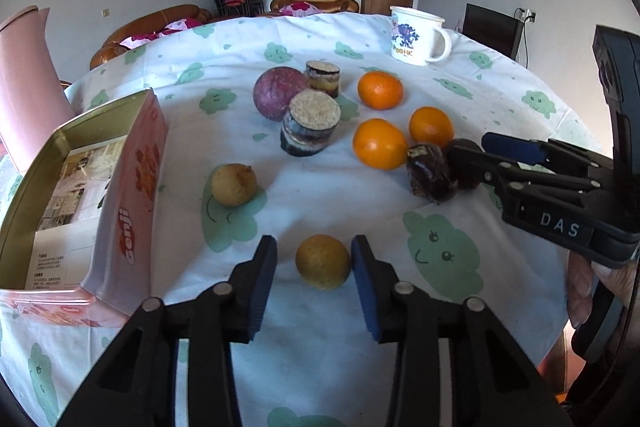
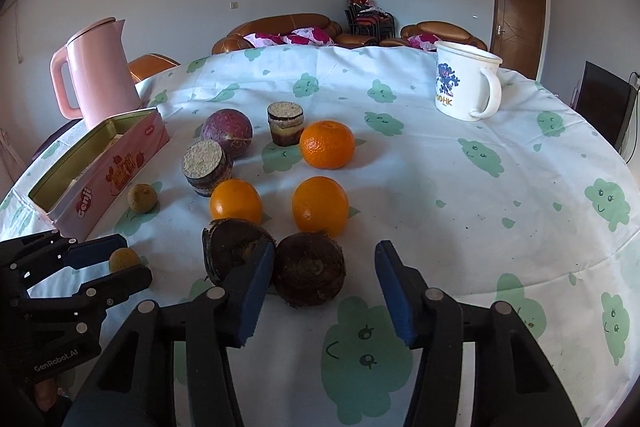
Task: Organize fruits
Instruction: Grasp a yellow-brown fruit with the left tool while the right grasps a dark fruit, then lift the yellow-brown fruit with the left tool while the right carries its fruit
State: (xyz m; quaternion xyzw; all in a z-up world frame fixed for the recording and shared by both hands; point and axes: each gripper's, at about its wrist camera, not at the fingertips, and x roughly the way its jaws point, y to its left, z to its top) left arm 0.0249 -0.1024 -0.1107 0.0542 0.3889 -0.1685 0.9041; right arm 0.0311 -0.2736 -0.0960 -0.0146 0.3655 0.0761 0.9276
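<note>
Left wrist view: left tongs bracket a small yellow fruit at 6 o'clock, right pad touching, left apart. Right tongs stand open around a dark brown fruit on the tabletop.

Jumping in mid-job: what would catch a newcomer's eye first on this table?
Three bright oranges clustered mid-table stand out against the pale cloud-print cloth. Nearest the cameras, the left gripper straddles a small yellowish fruit, while the right gripper straddles a dark brown fruit with a gap on one side. An open pink tin and pink kettle sit left.
</note>
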